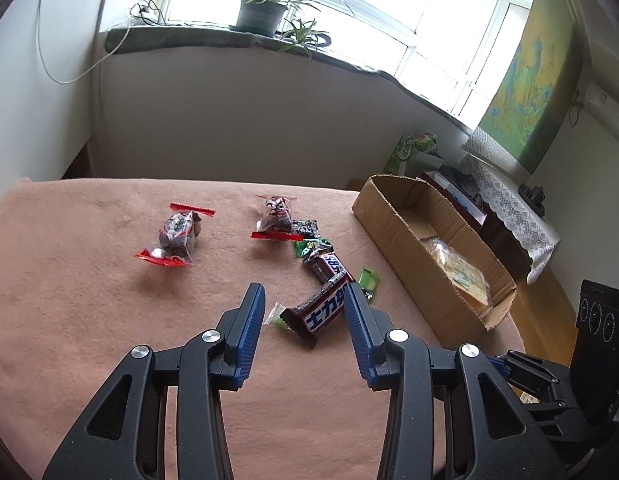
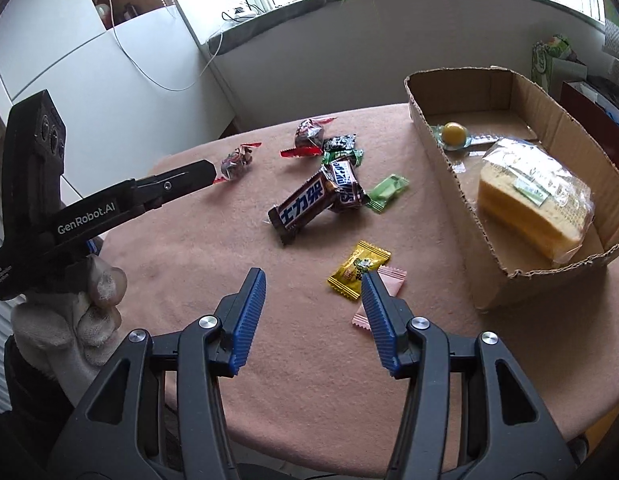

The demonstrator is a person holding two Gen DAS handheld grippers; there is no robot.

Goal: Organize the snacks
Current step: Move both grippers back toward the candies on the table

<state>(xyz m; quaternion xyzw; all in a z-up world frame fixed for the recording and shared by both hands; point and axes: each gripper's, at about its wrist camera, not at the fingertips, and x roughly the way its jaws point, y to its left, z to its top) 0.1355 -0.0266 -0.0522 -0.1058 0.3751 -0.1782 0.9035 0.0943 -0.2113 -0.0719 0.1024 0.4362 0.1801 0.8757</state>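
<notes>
Left wrist view: the left gripper (image 1: 304,300) is seen wide open with nothing held, hovering low over the pink cloth (image 1: 89,320).
Target from here: a Snickers bar (image 1: 325,308) is found just ahead and slightly right, nearly between the blue fingertips, long axis running from near-left to far-right.
Other snacks: a second Snickers bar (image 1: 327,266) is stacked just behind it, green candies (image 1: 367,280) beside, and two red-ended clear packets (image 1: 175,236) are left farther off to the left.
Box: the cardboard box (image 1: 393,216) is placed to the right, with wrapped bread (image 1: 461,276) inside.

Right wrist view: the right gripper (image 2: 313,280) is also spread wide and empty.
Closest to it: a yellow candy (image 2: 357,268) and a pink candy (image 2: 389,280) are seen right at its right fingertip, touching each other.
Box contents: wrapped bread and a yellow ball-like sweet (image 2: 453,133) are already inside.
Key relation: the near Snickers bar is judged the left gripper's job, since it's the nearer one; some wrist turn is probably needed so the bar gets pinched across its short side, then carried right to the box.
</notes>
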